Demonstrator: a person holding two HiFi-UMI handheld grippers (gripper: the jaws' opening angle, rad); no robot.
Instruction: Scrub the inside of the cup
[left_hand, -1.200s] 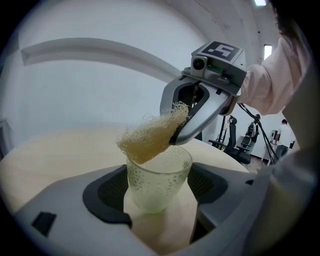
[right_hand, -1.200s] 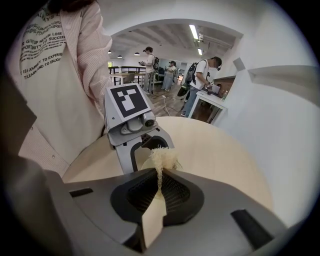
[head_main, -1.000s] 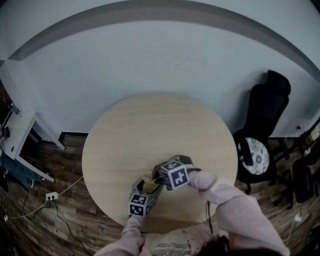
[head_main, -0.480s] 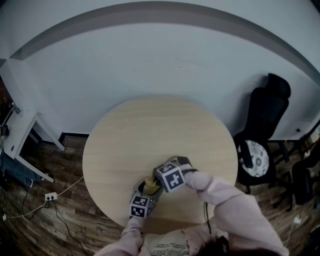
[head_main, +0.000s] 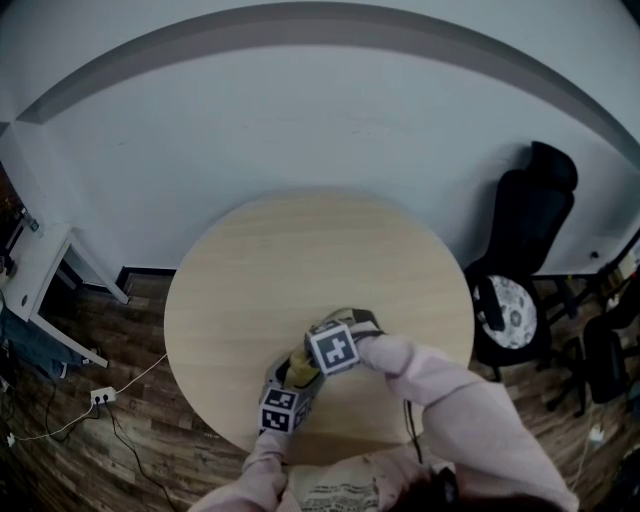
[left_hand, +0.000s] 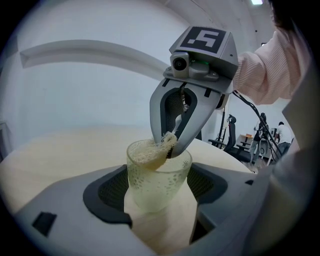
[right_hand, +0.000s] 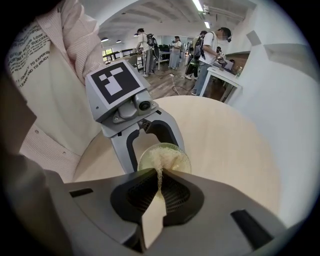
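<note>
Left of the round pale wooden table (head_main: 300, 250) a white desk (head_main: 45, 268) is cut off by the picture's edge, and one white power strip (head_main: 103, 393) lies on the brown plank floor (head_main: 150, 450) just off the table's left rim.

At the table's near edge, a little left of its middle, the left gripper (head_main: 297, 374) has its jaws clamped on the sides of the one translucent, dimpled, yellowish glass cup (left_hand: 156, 182). In the head view the two grippers' marker cubes cover most of the cup, so only a yellow patch shows. I cannot tell whether its base rests on the table.

From the right, the right gripper (right_hand: 159, 186) reaches down into the cup's mouth, its jaws drawn nearly together on a single pale, fibrous scrubbing pad (left_hand: 150, 154). The pad's lower part lies against the cup's inner wall and shows only dimly through the glass.

Right of the table stands one black office chair (head_main: 525, 250). A second dark shape beyond it is cut off. Far past the table, the right gripper view shows several people (right_hand: 200, 47), too small to count surely.
</note>
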